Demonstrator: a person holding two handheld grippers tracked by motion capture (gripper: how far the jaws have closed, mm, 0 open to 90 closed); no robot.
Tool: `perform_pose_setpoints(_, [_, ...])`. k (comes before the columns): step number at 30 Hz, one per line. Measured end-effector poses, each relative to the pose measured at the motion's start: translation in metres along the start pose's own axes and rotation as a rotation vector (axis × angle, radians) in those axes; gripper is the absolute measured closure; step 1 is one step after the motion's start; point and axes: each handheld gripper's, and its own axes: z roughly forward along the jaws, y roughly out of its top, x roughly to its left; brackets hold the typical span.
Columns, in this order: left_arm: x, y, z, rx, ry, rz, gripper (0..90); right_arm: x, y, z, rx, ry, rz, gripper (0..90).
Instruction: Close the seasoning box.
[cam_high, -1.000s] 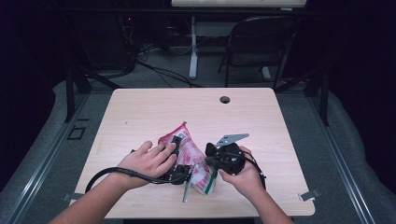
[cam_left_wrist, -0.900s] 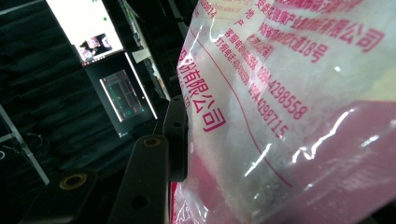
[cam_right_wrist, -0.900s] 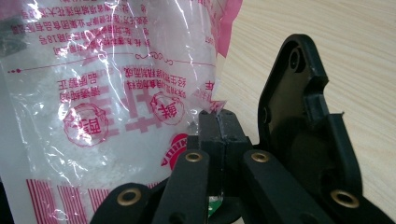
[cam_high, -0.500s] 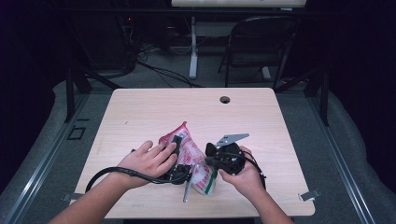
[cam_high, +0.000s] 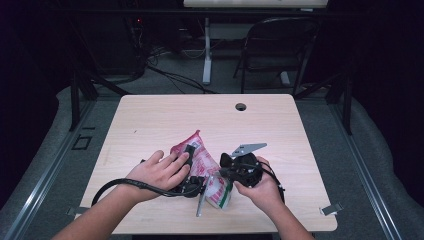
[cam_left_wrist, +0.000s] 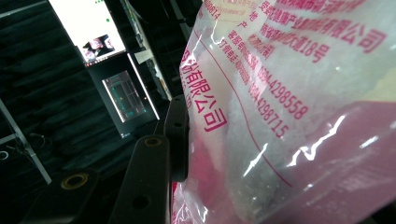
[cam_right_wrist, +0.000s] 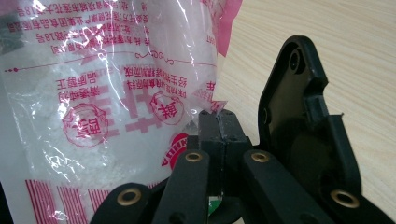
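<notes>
Bag: clear plastic bag with pink print and white granules (cam_high: 207, 167), at table's near edge between both grippers.
Right gripper (cam_right_wrist: 218, 122): closed, pinching bag edge.
Left gripper (cam_left_wrist: 173, 140): jaw state unclear, pressed against bag.
Risk: thin film tearing under opposing pulls, spilling granules.

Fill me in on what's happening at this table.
A person works a clear plastic bag with pink print, holding white grains, with two hand-held grippers on the pale wooden table. The right gripper has its jaws shut on the bag's edge. The left gripper presses against the bag; its grip cannot be made out.
</notes>
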Motion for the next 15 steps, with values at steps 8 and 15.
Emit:
perform_pose_setpoints(8, [0.0002, 0.0, -0.0001, 0.0, 0.0, 0.0, 69.5, 0.0002, 0.0001, 0.0001, 0.003, -0.001, -0.003, 90.0])
perform_pose_setpoints(15, [0.0006, -0.0002, -0.0003, 0.002, -0.01, 0.0, 69.5, 0.0004, 0.0002, 0.0005, 0.001, 0.0, -0.001, 90.0])
